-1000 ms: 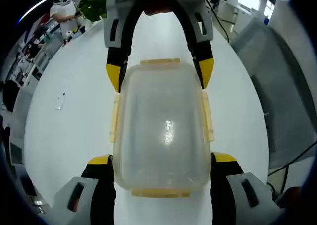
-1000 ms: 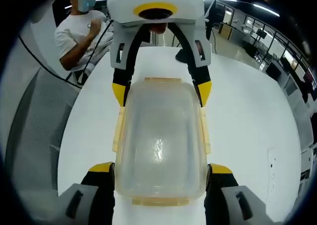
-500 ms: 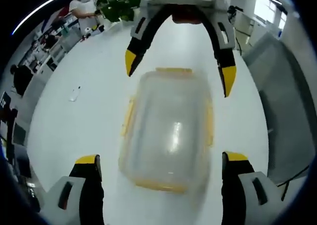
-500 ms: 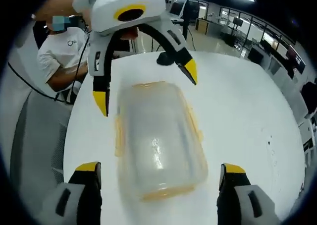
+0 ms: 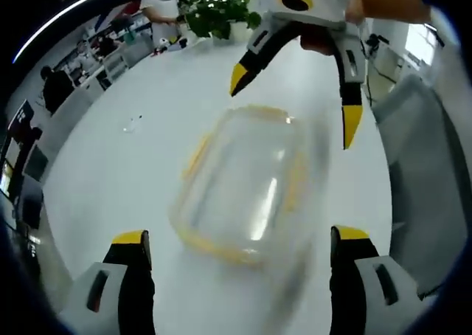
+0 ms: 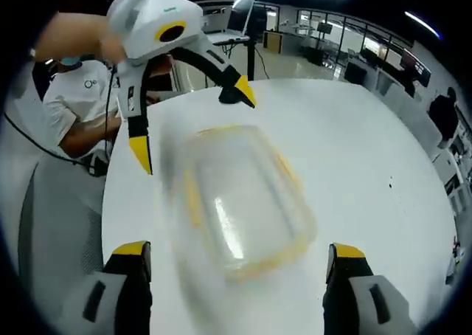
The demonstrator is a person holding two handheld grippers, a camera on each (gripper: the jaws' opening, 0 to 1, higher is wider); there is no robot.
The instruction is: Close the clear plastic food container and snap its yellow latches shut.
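Observation:
The clear plastic container (image 5: pixel 247 180) lies on the white table (image 5: pixel 110 180) with its lid on; its yellow latches are blurred along the rim. My left gripper (image 5: pixel 240 235) is open, its yellow-tipped jaws standing wide of the container's near end without touching it. My right gripper (image 5: pixel 295 102) hovers open over the far end. In the right gripper view the container (image 6: pixel 240 202) lies skewed between the wide jaws of my right gripper (image 6: pixel 237 250), and my left gripper (image 6: pixel 192 125) hangs open beyond it, held by a hand.
A grey chair (image 5: pixel 420 173) stands at the table's right side, and a green plant (image 5: pixel 221 14) sits at the far end. A small object (image 5: pixel 133 121) lies on the tabletop. A person in a white shirt (image 6: pixel 74 106) sits by another grey chair (image 6: pixel 44 224).
Both grippers, which closely flanked the container's ends a second ago, have opened wide and lifted away. Both views have rolled, so the container now looks skewed and blurred.

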